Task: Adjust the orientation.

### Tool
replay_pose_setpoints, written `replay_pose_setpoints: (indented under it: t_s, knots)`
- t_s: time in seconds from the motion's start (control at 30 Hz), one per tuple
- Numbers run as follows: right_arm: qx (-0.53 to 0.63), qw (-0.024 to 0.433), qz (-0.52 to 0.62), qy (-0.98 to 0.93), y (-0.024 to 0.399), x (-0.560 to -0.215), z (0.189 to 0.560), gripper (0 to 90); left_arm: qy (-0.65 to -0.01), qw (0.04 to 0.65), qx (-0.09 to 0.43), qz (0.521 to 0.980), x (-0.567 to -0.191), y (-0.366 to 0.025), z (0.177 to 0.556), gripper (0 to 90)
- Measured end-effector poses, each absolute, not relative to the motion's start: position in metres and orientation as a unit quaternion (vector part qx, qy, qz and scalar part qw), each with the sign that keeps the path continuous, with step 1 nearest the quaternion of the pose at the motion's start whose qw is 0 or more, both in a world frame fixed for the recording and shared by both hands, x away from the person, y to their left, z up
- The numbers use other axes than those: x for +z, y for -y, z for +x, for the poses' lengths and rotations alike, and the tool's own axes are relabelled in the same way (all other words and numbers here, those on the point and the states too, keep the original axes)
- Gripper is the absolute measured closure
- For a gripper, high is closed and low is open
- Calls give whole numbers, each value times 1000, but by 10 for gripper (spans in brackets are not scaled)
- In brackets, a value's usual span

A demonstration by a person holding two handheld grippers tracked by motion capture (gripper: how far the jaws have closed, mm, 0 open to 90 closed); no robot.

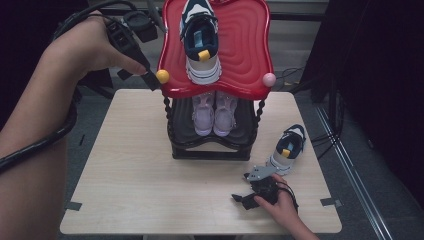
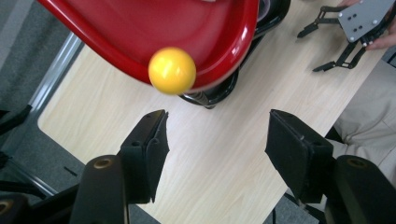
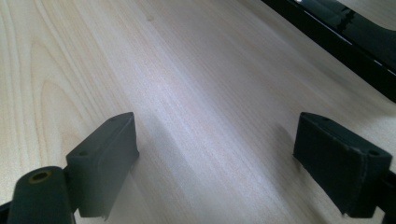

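A navy and white sneaker [image 1: 201, 40] stands on the red top shelf [image 1: 245, 55] of a two-tier rack. Its match [image 1: 290, 147] stands on the table at the right. My left gripper [image 1: 150, 79] hangs in the air at the shelf's left corner, just beside the yellow ball knob [image 1: 162, 76]. In the left gripper view its jaws [image 2: 217, 116] are open with nothing between them, and the yellow knob [image 2: 172, 70] is a little ahead of them. My right gripper [image 1: 240, 200] rests low on the table near the front, open and empty [image 3: 215, 140].
A pair of pale pink sneakers [image 1: 215, 112] sits on the rack's black lower shelf [image 1: 210, 145]. A pink ball knob [image 1: 269, 79] marks the red shelf's right corner. The wooden table [image 1: 140, 180] has bare room at the left and front. The rack's black base [image 3: 355, 42] lies ahead of my right gripper.
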State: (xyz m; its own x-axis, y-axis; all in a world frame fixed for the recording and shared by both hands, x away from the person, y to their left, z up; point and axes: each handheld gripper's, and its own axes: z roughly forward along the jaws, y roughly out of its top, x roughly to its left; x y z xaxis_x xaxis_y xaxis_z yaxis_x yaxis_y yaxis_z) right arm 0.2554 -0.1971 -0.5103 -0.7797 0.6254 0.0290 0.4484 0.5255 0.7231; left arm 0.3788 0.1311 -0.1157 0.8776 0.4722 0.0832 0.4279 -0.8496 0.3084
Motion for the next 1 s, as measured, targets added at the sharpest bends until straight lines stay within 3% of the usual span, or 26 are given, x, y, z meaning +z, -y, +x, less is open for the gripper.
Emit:
replay_pose_setpoints:
  t_s: [0.57, 1.0]
  knots:
    - [376, 118, 309, -866, 197, -510, 255, 128, -243, 154, 68, 955, -153, -163, 363, 381]
    - [375, 118, 309, -866, 197, -510, 256, 128, -242, 165, 54, 954, -204, -172, 354, 371]
